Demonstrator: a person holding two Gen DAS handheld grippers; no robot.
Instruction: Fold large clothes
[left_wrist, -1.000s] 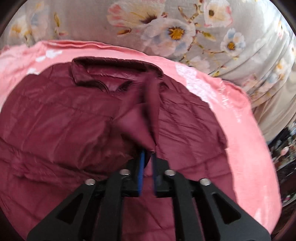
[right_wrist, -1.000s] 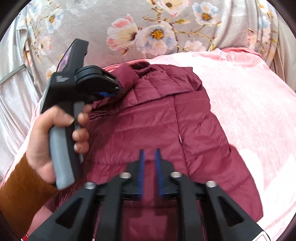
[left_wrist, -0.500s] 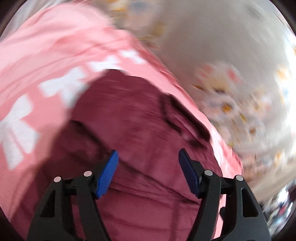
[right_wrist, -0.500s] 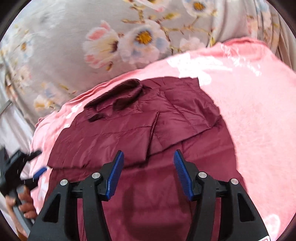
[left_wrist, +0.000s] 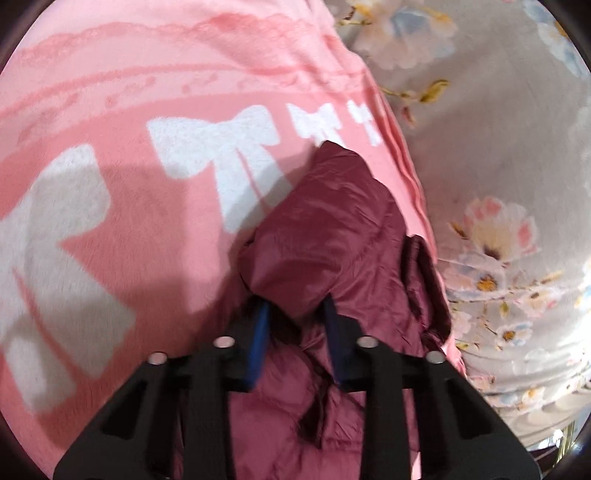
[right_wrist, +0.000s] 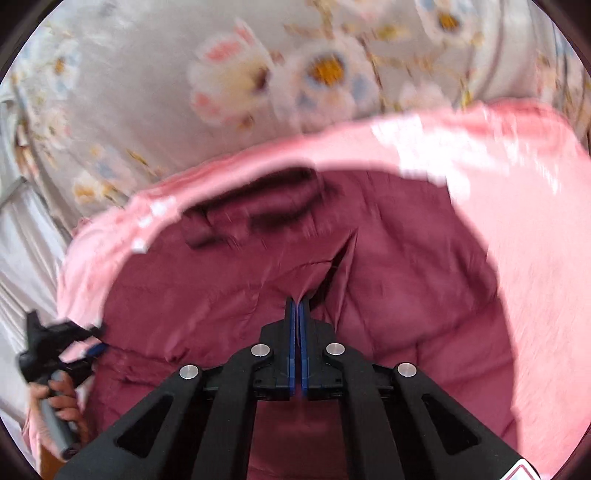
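Note:
A maroon quilted jacket (right_wrist: 406, 295) lies spread on a pink blanket (right_wrist: 535, 229), collar toward the far edge. My right gripper (right_wrist: 299, 306) is shut on a fold of the jacket's front edge near the middle. In the left wrist view, my left gripper (left_wrist: 295, 314) has its blue pads (left_wrist: 258, 332) on either side of a bunched part of the jacket (left_wrist: 332, 240) at its left edge, with fabric between them. The left gripper also shows at the left of the right wrist view (right_wrist: 85, 350), held by a hand.
The pink blanket has white bow prints (left_wrist: 221, 155). A grey floral sheet (right_wrist: 295, 74) lies beyond the blanket's far edge and also shows in the left wrist view (left_wrist: 498, 147). Pale fabric (right_wrist: 22, 229) hangs at the far left.
My left gripper let go of the folded sleeve, opened, swung to the jacket's left edge and closed around a bunch of fabric. My right gripper opened, then shut on the jacket's front edge.

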